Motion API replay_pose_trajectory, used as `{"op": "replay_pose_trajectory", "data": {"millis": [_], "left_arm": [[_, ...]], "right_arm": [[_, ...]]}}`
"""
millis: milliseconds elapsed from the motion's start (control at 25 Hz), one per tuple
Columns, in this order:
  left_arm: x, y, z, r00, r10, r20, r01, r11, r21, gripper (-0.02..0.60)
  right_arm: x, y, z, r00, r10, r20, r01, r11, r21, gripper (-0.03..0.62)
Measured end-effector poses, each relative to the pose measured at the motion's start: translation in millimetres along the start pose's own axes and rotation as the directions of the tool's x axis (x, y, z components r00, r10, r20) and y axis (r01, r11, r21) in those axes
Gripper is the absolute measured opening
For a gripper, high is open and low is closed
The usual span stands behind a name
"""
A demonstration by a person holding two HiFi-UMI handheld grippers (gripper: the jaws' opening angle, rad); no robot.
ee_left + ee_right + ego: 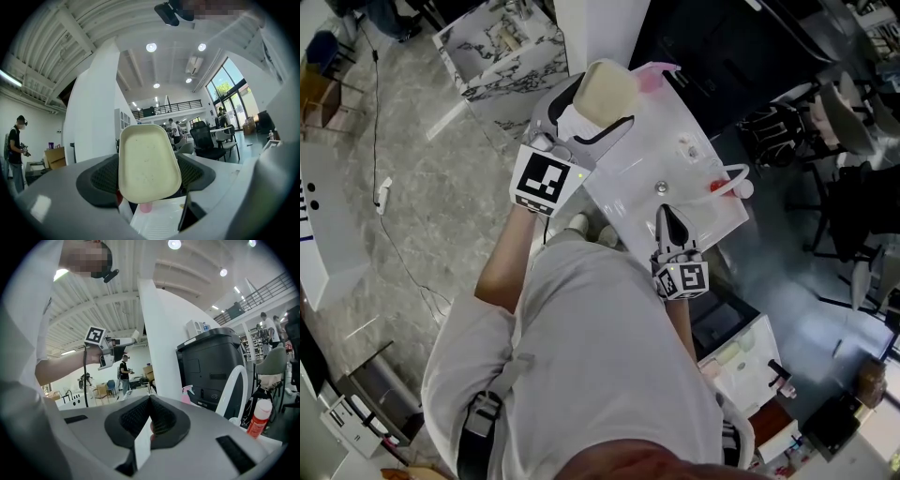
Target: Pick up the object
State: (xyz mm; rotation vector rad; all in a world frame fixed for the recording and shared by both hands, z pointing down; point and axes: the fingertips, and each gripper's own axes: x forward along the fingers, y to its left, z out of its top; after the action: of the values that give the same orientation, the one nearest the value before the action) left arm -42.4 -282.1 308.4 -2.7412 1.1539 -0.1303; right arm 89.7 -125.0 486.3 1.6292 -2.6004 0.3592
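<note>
Left claw [598,108] is clamped on the cream tray [149,164], holding it upright, clear of the white counter's [694,187] far left corner, apparently picked up; right claw [666,217] waits nearer, jaws together.

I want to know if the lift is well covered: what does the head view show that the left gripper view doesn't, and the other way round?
Only the head view: the right gripper, jaws together, over the white table, and a red bottle near the table's right edge.
Only the left gripper view: the hall beyond, with a black office chair and a person standing far left.
Both: the cream tray clamped in the left gripper, lifted off the table.
</note>
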Motion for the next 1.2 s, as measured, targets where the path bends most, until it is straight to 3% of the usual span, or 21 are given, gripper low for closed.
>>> {"op": "replay_pose_trajectory", "data": {"millis": [520, 1200], "left_arm": [[-14.9, -3.7, 7.5, 1.0, -0.003, 0.03, 0.004, 1.0, -0.011, 0.385], [-32.1, -6.1, 10.6, 0.998, -0.005, 0.063, 0.007, 0.999, -0.036, 0.39]], "right_arm": [[-5.6, 2.6, 5.8, 1.0, -0.024, 0.011, 0.024, 1.0, -0.012, 0.003], [-4.6, 13.2, 6.3, 1.0, 0.003, 0.006, -0.003, 1.0, -0.018, 0.003]]}}
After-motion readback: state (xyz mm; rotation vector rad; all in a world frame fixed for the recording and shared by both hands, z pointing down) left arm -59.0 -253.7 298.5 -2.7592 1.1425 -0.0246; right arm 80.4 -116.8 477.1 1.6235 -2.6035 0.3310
